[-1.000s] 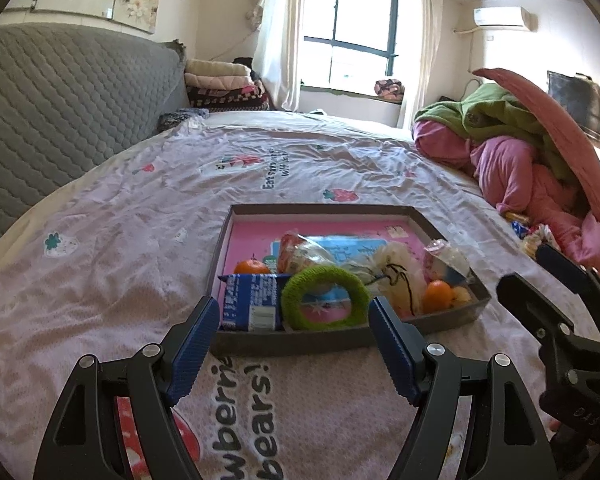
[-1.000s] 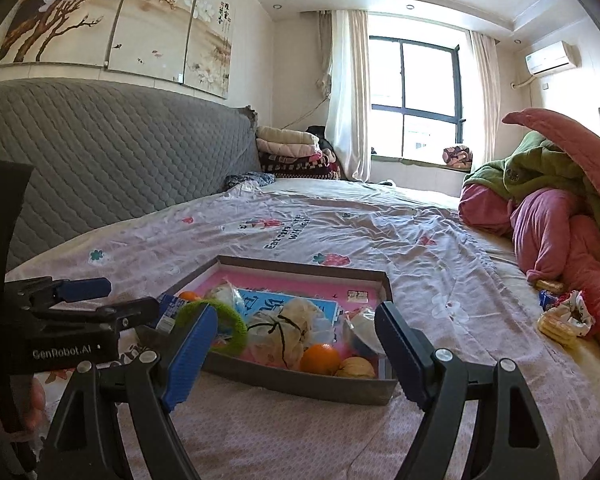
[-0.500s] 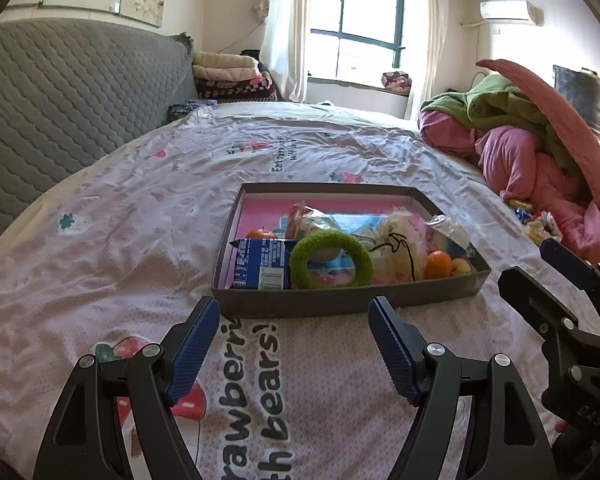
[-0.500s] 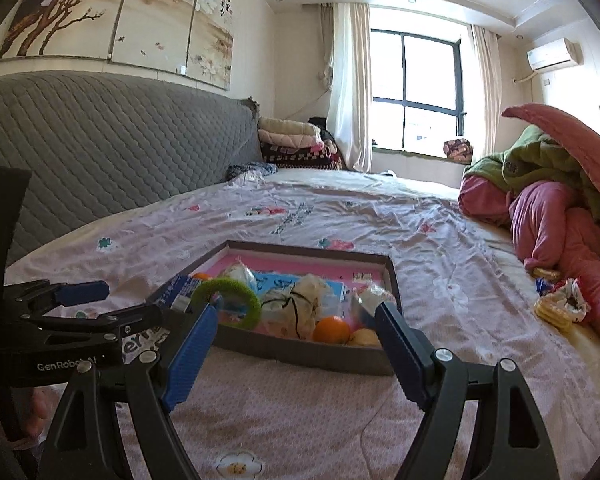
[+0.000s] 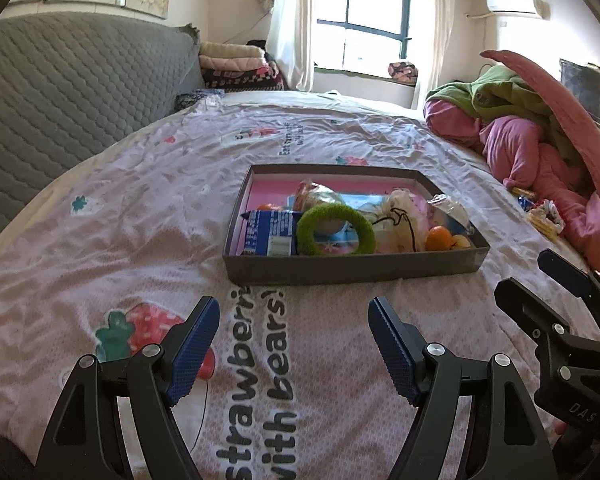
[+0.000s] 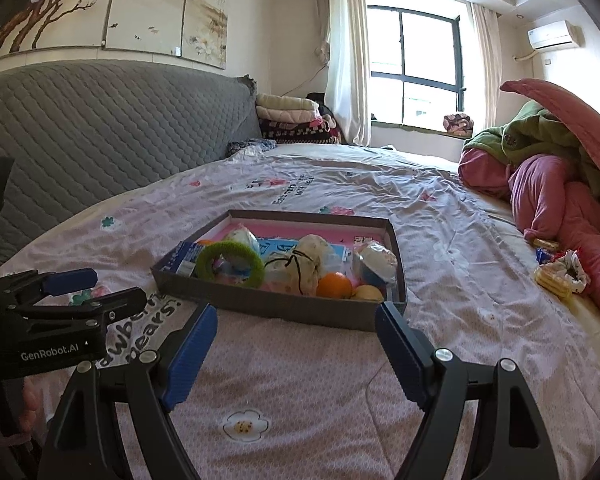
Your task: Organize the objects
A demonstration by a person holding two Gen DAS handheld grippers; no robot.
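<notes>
A shallow grey box (image 5: 352,270) (image 6: 268,304) with a pink floor lies on the bed. Inside are a green fuzzy ring (image 5: 335,231) (image 6: 230,264), a blue packet (image 5: 270,232), an orange (image 5: 440,238) (image 6: 334,285), a cream drawstring pouch (image 5: 404,220) (image 6: 306,264) and wrapped snacks. My left gripper (image 5: 294,346) hovers open over the bedspread, well short of the box's near wall, nothing between its blue pads. My right gripper (image 6: 296,354) is open too, just short of the box's near right corner. Each gripper shows at the edge of the other's view.
The pink strawberry-print bedspread (image 5: 120,248) spreads out on all sides. A grey quilted headboard (image 5: 60,92) runs along the left. Heaped pink and green bedding (image 5: 540,132) sits right, with loose snack wrappers (image 6: 558,272) beside it. Folded blankets (image 6: 292,118) are stacked near the window.
Both grippers have drawn back from the box, which now looks smaller and farther off. Both stay open and hold nothing. The items in the box have not moved.
</notes>
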